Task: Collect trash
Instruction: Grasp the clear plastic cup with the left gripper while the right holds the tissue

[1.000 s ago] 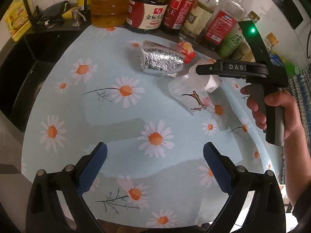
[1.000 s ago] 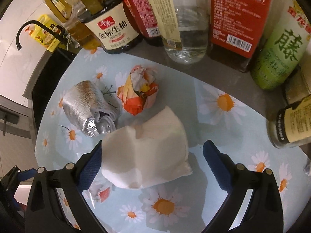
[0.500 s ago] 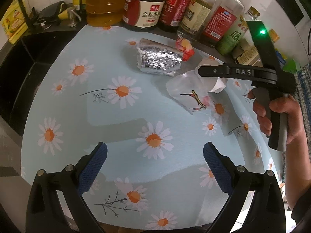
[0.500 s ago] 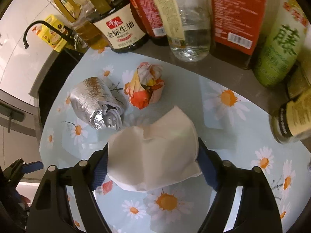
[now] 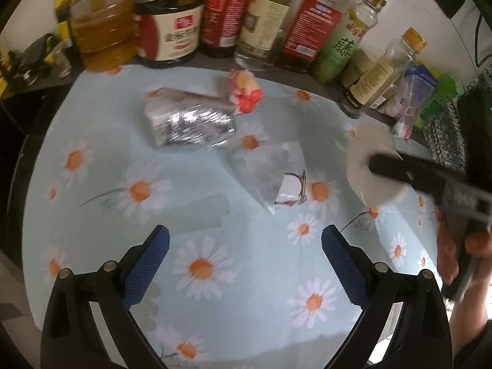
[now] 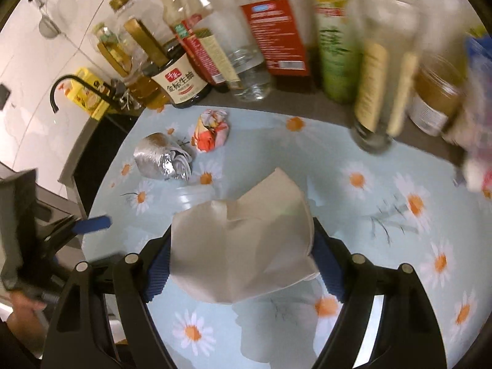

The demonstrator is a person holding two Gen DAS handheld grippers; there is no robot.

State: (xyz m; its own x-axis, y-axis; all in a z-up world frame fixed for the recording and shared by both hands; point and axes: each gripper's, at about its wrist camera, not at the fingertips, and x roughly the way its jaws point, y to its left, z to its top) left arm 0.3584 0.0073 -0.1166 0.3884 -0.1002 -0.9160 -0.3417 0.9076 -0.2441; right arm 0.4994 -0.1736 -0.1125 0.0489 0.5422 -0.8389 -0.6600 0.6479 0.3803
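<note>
Since the earlier frame, the right gripper (image 6: 240, 264) has closed its fingers on the white tissue (image 6: 243, 243) and lifted it off the table (image 5: 246, 276). The left gripper (image 5: 244, 261) hangs spread, empty. The soft tissue may slip out. Foil wad (image 5: 190, 123), crumpled wrapper (image 5: 246, 95) and clear cup (image 5: 267, 169) remain; bottles (image 5: 307, 21) crowd the far edge.

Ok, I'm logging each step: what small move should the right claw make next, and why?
Probably carry the white paper napkin away toward wherever the trash goes, which isn't in view. The right claw already pinches it on both sides, clear of the daisy tablecloth, while the left claw is open and empty.
</note>
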